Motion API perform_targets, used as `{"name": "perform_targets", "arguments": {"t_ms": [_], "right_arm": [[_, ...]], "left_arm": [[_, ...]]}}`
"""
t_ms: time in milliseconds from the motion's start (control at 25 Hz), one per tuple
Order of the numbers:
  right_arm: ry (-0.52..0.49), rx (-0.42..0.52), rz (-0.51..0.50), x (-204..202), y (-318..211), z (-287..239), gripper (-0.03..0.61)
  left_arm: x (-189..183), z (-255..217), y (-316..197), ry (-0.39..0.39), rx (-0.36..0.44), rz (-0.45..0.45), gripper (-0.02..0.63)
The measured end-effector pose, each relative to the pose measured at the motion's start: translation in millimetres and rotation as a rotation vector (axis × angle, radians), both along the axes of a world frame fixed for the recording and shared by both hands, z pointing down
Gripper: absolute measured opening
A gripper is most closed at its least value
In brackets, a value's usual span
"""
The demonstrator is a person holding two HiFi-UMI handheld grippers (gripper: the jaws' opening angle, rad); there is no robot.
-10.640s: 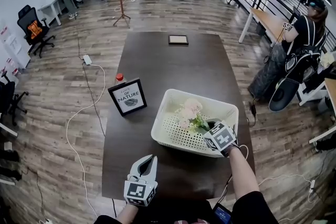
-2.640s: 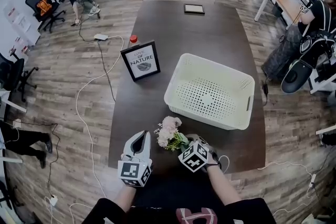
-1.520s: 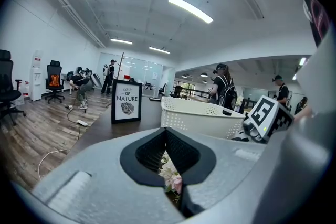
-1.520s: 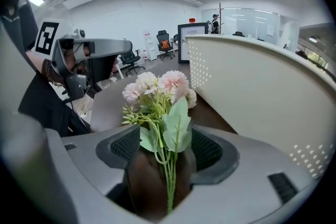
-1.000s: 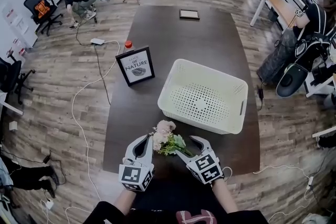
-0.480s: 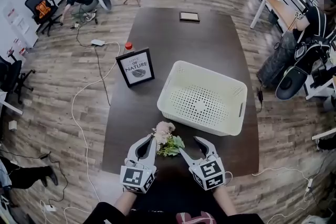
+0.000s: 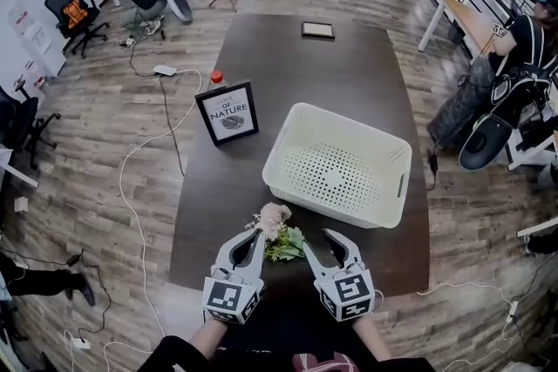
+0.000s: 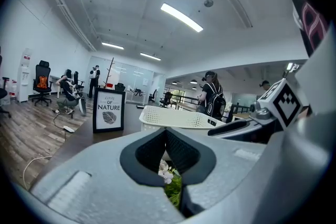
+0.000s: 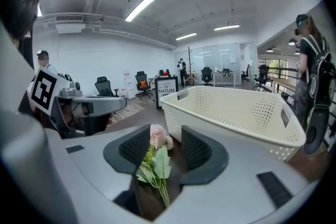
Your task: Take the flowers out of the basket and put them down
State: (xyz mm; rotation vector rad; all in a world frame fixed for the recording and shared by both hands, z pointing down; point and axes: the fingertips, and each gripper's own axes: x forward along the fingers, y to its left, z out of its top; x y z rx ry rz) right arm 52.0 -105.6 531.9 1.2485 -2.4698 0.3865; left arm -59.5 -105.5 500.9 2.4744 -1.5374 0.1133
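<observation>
The left hand-held gripper is closed on nothing, and the right hand-held gripper, its jaws apart and just now narrowing, presses on nothing either. Between them the flowers lie on the worktop, stems toward the person and pink blooms pointing at the basket. Beyond stands a sign reading "LOVE OF NATURE".

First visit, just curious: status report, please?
Left gripper shut, empty. Right gripper open, jaws have just been closing, nothing gripped. Pink flower bunch lies on dark wooden table, outside white perforated basket. Nothing blocking.
</observation>
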Motion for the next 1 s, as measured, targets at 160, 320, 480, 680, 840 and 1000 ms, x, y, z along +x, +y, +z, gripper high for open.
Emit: {"name": "perform_targets", "arguments": {"t_ms": [160,320,480,680,840,1000], "right_arm": [[0.015,0.012,0.024,3.2,-0.2,1.0,0.136],[0.027,0.034,0.072,10.4,-4.1,-0.2,0.043],[0.028,0.04,0.082,11.8,-4.8,0.0,0.018],[0.042,0.04,0.092,14.5,-3.3,2.6,0.017],[0.071,0.053,0.121,20.0,-3.4,6.0,0.006],[0.063,0.064,0.129,20.3,-3.2,4.2,0.006]], "left_arm": [[3.0,-1.0,1.2,0.001,0.002,0.008,0.009],[5.2,-2.8,0.2,0.001,0.008,0.015,0.009],[6.9,-3.2,-0.4,0.001,0.008,0.019,0.009],[9.8,-3.3,-1.2,0.002,0.006,0.022,0.009],[12.3,-2.0,-1.0,0.002,0.009,0.025,0.009],[12.2,-1.6,-0.3,0.002,0.007,0.029,0.009]]}}
